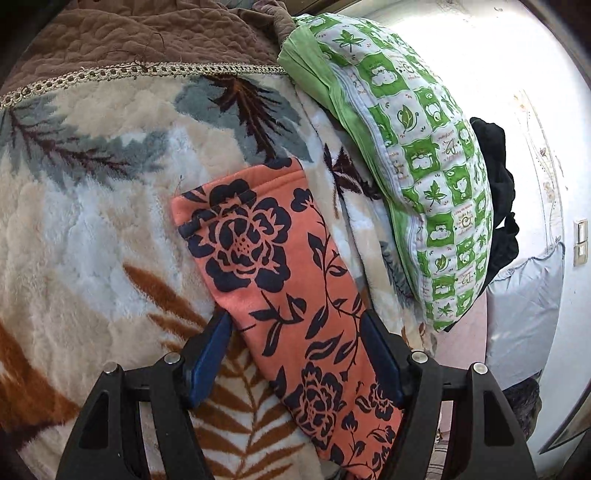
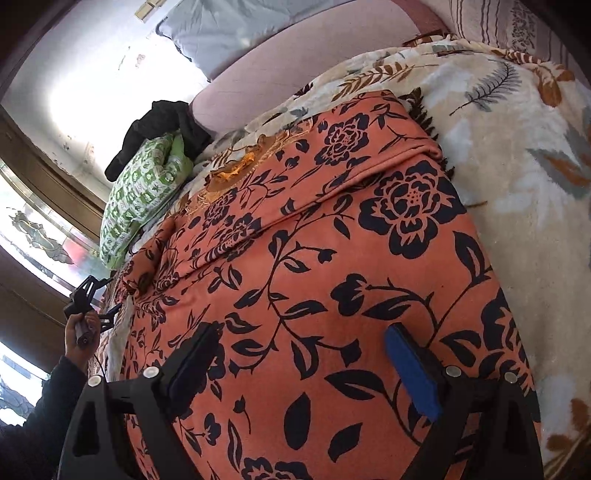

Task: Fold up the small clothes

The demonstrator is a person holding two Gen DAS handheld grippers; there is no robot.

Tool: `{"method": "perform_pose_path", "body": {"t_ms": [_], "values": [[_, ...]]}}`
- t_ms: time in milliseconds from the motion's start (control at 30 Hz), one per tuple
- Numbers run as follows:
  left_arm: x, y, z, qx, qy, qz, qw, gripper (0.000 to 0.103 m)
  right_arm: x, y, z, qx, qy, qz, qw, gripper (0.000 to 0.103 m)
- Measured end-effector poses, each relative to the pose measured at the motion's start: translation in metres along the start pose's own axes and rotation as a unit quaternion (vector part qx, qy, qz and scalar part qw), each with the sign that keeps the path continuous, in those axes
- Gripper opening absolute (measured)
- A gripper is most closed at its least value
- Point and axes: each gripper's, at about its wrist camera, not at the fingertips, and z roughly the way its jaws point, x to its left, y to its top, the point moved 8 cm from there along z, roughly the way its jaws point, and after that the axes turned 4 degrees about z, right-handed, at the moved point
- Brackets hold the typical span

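Note:
An orange garment with dark blue flowers (image 2: 332, 277) lies spread on the fleece leaf-print blanket (image 2: 517, 221). In the left wrist view one long sleeve or leg of it (image 1: 280, 280) stretches away from me. My left gripper (image 1: 295, 321) is open, its blue-padded fingers (image 1: 210, 354) on either side of that strip, just above it. My right gripper (image 2: 303, 336) is open and empty, hovering over the garment's wide body. The left gripper also shows in the right wrist view (image 2: 88, 299), held in a hand at the garment's far left end.
A green and white patterned pillow (image 1: 417, 158) lies along the blanket's right side with a black cloth (image 1: 495, 177) behind it. A brown quilt (image 1: 147, 37) lies at the far edge. A grey pillow (image 2: 236, 29) and pink sheet (image 2: 295, 62) lie beyond the garment.

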Motion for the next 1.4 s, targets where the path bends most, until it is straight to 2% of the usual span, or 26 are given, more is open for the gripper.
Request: {"method": "perform_pose_path", "body": {"t_ms": [33, 67, 100, 133, 233, 333, 400, 467, 533, 600, 667, 733, 767, 800, 833, 867, 900, 933, 967, 1000, 1033, 1133, 1200, 1267, 1300, 1400], "values": [[0.001, 0.002, 0.002, -0.002, 0.011, -0.004, 0.9999, 0.068, 0.000, 0.000, 0.001, 0.000, 0.001, 0.000, 1.000, 0.094], [0.003, 0.003, 0.003, -0.003, 0.026, -0.005, 0.9996, 0.051, 0.000, 0.000, 0.001, -0.001, 0.003, 0.001, 1.000, 0.094], [0.007, 0.003, 0.004, -0.001, 0.048, 0.000, 0.9989, 0.022, -0.001, 0.000, 0.000, -0.001, 0.005, 0.002, 1.000, 0.094], [0.011, 0.004, 0.007, 0.007, 0.073, 0.006, 0.9973, 0.007, -0.002, 0.001, 0.000, -0.002, 0.007, 0.004, 1.000, 0.094], [0.010, 0.007, 0.008, 0.005, 0.094, 0.019, 0.9954, 0.005, -0.003, 0.001, 0.000, -0.002, 0.009, 0.004, 1.000, 0.094], [-0.028, 0.009, -0.012, -0.034, 0.120, 0.099, 0.9872, 0.005, -0.003, 0.000, -0.001, -0.005, 0.013, 0.003, 1.000, 0.093], [-0.081, 0.001, -0.036, -0.071, 0.110, 0.179, 0.9751, 0.005, -0.004, 0.001, -0.002, -0.007, 0.018, 0.006, 1.000, 0.093], [-0.151, -0.023, -0.065, -0.103, 0.074, 0.266, 0.9556, 0.005, -0.005, 0.001, -0.002, -0.010, 0.023, 0.010, 1.000, 0.093], [-0.219, -0.062, -0.091, -0.119, 0.026, 0.343, 0.9314, 0.005, -0.005, 0.001, -0.004, -0.012, 0.028, 0.014, 0.999, 0.093], [-0.288, -0.119, -0.110, -0.121, -0.032, 0.411, 0.9029, 0.005, -0.005, 0.001, -0.005, -0.014, 0.031, 0.017, 0.999, 0.093], [-0.340, -0.179, -0.112, -0.101, -0.079, 0.455, 0.8811, 0.005, -0.006, 0.000, -0.007, -0.016, 0.034, 0.020, 0.999, 0.093], [-0.375, -0.249, -0.094, -0.051, -0.117, 0.498, 0.8575, 0.008, -0.007, 0.000, -0.009, -0.017, 0.037, 0.022, 0.999, 0.093], [-0.385, -0.281, -0.081, -0.027, -0.127, 0.516, 0.8467, 0.015, -0.007, 0.000, -0.010, -0.017, 0.038, 0.025, 0.999, 0.093], [-0.390, -0.317, -0.060, 0.014, -0.125, 0.543, 0.8305, 0.049, -0.008, 0.000, -0.011, -0.018, 0.040, 0.029, 0.999, 0.093], [-0.385, -0.346, -0.040, 0.056, -0.118, 0.562, 0.8166, 0.066, -0.008, 0.000, -0.011, -0.017, 0.042, 0.031, 0.998, 0.093], [-0.375, -0.371, -0.018, 0.092, -0.104, 0.572, 0.8083, 0.076, -0.009, 0.000, -0.012, -0.016, 0.043, 0.032, 0.998, 0.093], [-0.359, -0.388, 0.001, 0.126, -0.084, 0.576, 0.8033, 0.076, -0.009, 0.000, -0.013, -0.016, 0.043, 0.032, 0.998, 0.093], [-0.342, -0.398, 0.010, 0.153, -0.067, 0.575, 0.8007, 0.076, -0.009, -0.001, -0.015, -0.016, 0.044, 0.032, 0.998, 0.093], [-0.326, -0.399, 0.017, 0.171, -0.059, 0.569, 0.8026, 0.076, -0.009, -0.001, -0.017, -0.017, 0.045, 0.032, 0.998, 0.093], [-0.310, -0.392, 0.018, 0.169, -0.056, 0.559, 0.8100, 0.076, -0.009, 0.000, -0.020, -0.020, 0.044, 0.032, 0.998, 0.094], [-0.296, -0.382, 0.012, 0.157, -0.049, 0.551, 0.8179, 0.076, -0.011, 0.002, -0.024, -0.024, 0.044, 0.035, 0.998, 0.094], [-0.252, -0.320, 0.001, 0.105, -0.001, 0.516, 0.8505, 0.076, -0.013, 0.010, -0.036, -0.040, 0.047, 0.050, 0.997, 0.094], [-0.217, -0.272, 0.000, 0.068, 0.049, 0.484, 0.8711, 0.076, -0.011, 0.020, -0.044, -0.052, 0.054, 0.062, 0.995, 0.094], [-0.183, -0.235, 0.007, 0.051, 0.094, 0.464, 0.8792, 0.076, -0.007, 0.035, -0.048, -0.058, 0.062, 0.067, 0.994, 0.094], [-0.166, -0.224, 0.014, 0.054, 0.113, 0.454, 0.8821, 0.076, -0.004, 0.046, -0.047, -0.059, 0.059, 0.061, 0.995, 0.094], [-0.130, -0.211, 0.031, 0.069, 0.136, 0.428, 0.8910, 0.076, 0.005, 0.093, -0.039, -0.060, 0.082, 0.080, 0.992, 0.094]]}}
